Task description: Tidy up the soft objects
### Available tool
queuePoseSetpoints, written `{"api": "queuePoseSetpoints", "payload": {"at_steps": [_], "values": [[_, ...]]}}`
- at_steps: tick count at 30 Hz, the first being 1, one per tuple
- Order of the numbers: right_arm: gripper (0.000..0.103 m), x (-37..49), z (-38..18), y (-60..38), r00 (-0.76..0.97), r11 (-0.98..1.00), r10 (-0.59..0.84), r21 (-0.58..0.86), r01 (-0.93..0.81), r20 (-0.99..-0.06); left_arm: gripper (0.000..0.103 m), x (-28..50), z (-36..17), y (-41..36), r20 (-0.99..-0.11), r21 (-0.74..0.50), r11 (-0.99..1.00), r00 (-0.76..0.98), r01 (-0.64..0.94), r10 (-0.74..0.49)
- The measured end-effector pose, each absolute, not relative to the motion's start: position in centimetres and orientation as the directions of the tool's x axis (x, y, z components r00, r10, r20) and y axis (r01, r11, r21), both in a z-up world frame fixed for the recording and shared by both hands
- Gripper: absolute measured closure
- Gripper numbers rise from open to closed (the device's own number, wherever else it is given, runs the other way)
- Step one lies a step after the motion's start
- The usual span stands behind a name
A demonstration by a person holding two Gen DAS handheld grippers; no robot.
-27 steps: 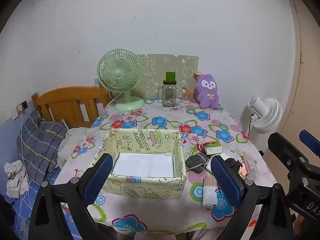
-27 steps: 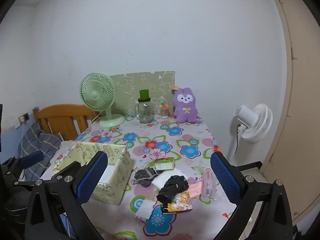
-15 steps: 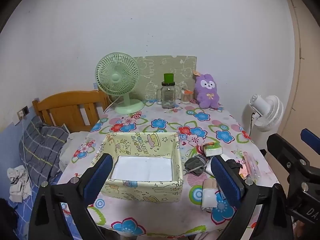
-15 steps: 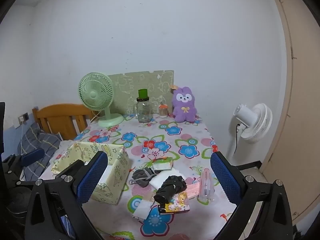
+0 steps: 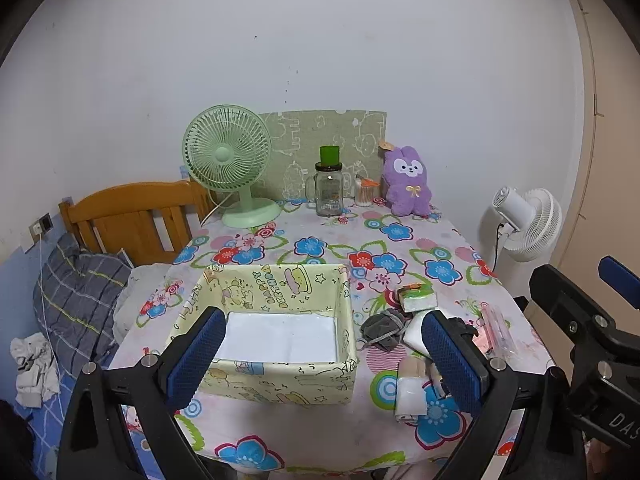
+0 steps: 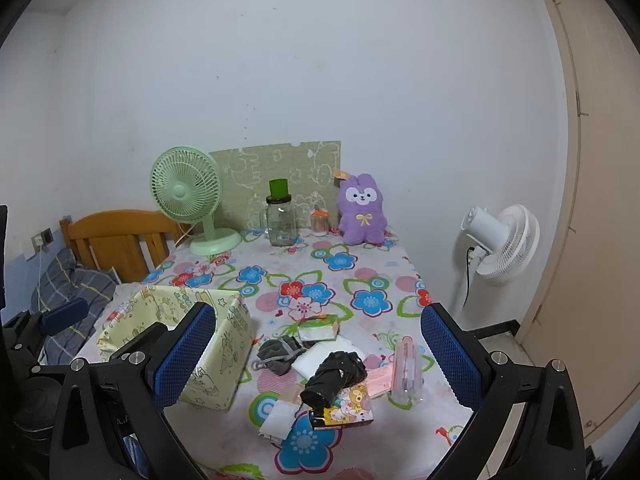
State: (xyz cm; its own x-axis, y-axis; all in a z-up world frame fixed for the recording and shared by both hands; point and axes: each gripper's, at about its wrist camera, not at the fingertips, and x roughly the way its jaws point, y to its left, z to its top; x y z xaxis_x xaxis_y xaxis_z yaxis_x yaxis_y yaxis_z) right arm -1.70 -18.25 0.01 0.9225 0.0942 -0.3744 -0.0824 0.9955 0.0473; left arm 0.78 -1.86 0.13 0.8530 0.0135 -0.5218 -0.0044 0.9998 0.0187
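Note:
A yellow-green cartoon-print box (image 5: 280,344) with a white bottom stands near the front of the flowered table; it also shows in the right wrist view (image 6: 208,340). To its right lies a heap of small things: a grey cloth (image 6: 280,354), a black bundle (image 6: 334,376), white folded cloths (image 6: 280,418), a green-white packet (image 5: 418,296) and a colourful card (image 6: 350,410). A purple plush rabbit (image 5: 406,180) sits at the far edge. My left gripper (image 5: 326,364) is open, back from the box. My right gripper (image 6: 316,356) is open, back from the heap. Both are empty.
A green desk fan (image 5: 230,168), a glass jar with a green lid (image 5: 328,192) and a small jar (image 5: 363,194) stand at the back before a green board. A clear pink tube (image 6: 408,372) lies right of the heap. A wooden bed headboard (image 5: 132,220) is left, a white floor fan (image 6: 500,244) right.
Both grippers have drawn back and up a little from the table, so the box and the heap sit lower and smaller in view. Nothing on the table has moved.

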Motion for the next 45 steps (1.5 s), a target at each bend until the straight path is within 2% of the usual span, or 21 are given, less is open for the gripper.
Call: {"api": "queuePoseSetpoints", "payload": {"at_steps": [45], "values": [[0.0, -1.98, -0.16, -18.29, 0.921, 0.997, 0.074, 0.035, -0.065, -0.383, 0.004, 0.16, -0.14, -2.29, -0.499, 0.024, 0.999, 0.866, -0.029, 0.038]]}}
